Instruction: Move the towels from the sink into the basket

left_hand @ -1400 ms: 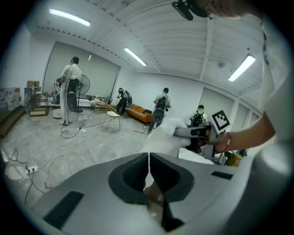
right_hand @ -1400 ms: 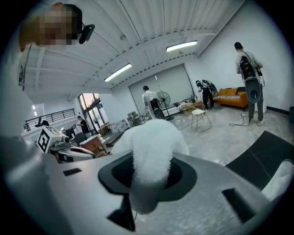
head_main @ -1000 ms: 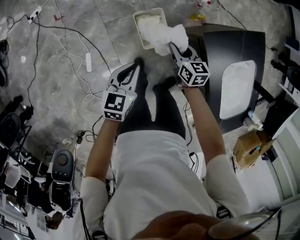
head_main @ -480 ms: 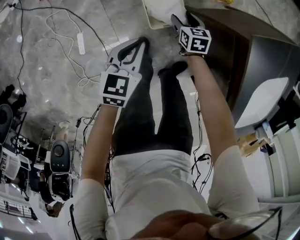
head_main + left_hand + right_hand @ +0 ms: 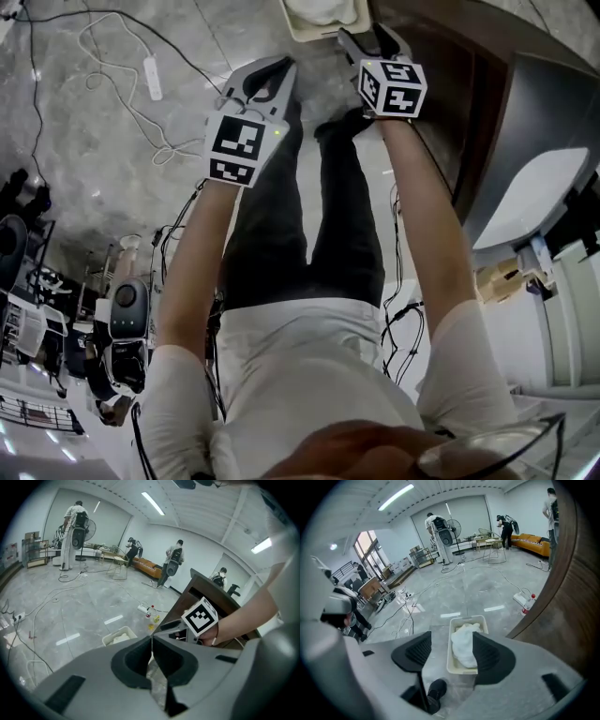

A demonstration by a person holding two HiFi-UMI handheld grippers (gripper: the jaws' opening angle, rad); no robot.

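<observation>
1. White towel [image 5: 464,645] lies heaped inside the cream basket [image 5: 450,654] on the grey floor, seen straight through the gap of the right gripper [image 5: 451,651]. That is where the task wants it, so this load looks delivered.
2. Its jaws stand partway apart with nothing between the pads. They have just been opening, which fits a release. The gripper points steeply down just over the basket's near rim, I'd say so the cloth drops inside and not onto the floor.
3. The left gripper [image 5: 151,641] has its jaws closed tip to tip on nothing. It hangs beside the right one, above the person's legs, and seems to have no job in this step.
4. The sink [image 5: 530,202], a pale basin in the dark counter, sits well off to the person's right. From here I can't tell whether any towels remain in it.
5. A second ago the right gripper held the towel bunched above the basket, cloth spilling over the rim. Now the cloth is down in the basket and the gripper is free of it. Both grippers are lower, and in the head view the basket has slid to the top edge.
</observation>
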